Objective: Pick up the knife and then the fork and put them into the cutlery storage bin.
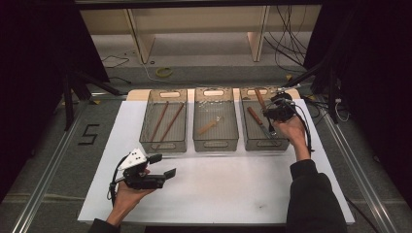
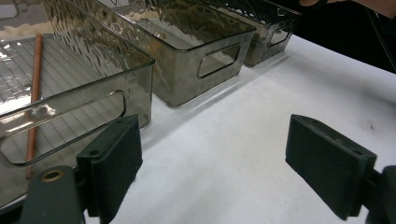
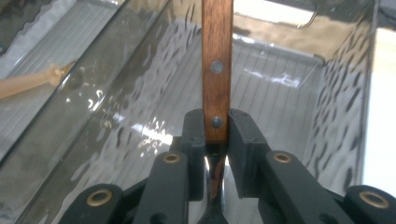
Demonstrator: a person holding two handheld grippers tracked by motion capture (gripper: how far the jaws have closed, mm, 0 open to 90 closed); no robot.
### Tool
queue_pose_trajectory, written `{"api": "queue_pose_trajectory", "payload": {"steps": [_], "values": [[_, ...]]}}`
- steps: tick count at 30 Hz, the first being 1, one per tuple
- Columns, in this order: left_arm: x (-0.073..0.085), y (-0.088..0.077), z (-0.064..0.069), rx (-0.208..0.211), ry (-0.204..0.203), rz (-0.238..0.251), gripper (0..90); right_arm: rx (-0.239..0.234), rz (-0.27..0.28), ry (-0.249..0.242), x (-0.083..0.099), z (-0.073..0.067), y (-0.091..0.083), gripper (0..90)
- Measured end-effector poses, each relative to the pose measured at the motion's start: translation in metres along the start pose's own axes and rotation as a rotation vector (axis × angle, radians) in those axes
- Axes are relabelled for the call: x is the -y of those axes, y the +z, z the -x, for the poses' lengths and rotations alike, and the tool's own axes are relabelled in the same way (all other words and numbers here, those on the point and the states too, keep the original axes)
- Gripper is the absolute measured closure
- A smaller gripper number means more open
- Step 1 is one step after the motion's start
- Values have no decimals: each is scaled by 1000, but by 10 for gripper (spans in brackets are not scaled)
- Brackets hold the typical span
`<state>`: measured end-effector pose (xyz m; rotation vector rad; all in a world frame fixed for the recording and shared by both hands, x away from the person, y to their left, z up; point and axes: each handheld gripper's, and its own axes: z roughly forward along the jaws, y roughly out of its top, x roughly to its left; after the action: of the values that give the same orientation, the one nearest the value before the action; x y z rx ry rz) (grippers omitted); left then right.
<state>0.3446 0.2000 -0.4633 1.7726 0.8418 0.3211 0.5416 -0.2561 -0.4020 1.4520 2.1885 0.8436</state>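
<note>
Right claw (image 3: 216,135): pinching a wooden-handled utensil (image 3: 217,70) (metal end below), centre frame, over the right bin (image 1: 248,141).
Left claw (image 2: 212,163): spread, empty, above the white tabletop (image 2: 261,107).

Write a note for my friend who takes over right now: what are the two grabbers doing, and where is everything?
Right gripper: shut on a wooden-handled metal utensil, held over the right-hand clear smoky plastic bin.
Left gripper: open, nothing between its jaws, above the white table mat in front of the bins.
Already sorted: two thin brown chopsticks in the left-hand bin, one pale wooden piece in the middle bin, another wooden-handled utensil lying in the right-hand bin.
Left to do: probably lower the held utensil into the right-hand bin and let go.
</note>
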Motion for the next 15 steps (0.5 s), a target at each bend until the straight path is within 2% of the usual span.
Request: {"api": "queue_pose_trajectory", "payload": {"steps": [7, 8, 10, 15], "values": [[0, 0, 0, -1, 0, -1, 178, -10, -61, -16, 6, -1, 9, 767], [0, 0, 0, -1, 0, -1, 178, -8, -72, -17, 7, -2, 10, 746], [0, 0, 0, 0, -3, -1, 178, -18, -64, 7, 7, 0, 8, 638], [0, 0, 0, 0, -2, 0, 178, -24, -57, -4, 5, -2, 0, 607]]}}
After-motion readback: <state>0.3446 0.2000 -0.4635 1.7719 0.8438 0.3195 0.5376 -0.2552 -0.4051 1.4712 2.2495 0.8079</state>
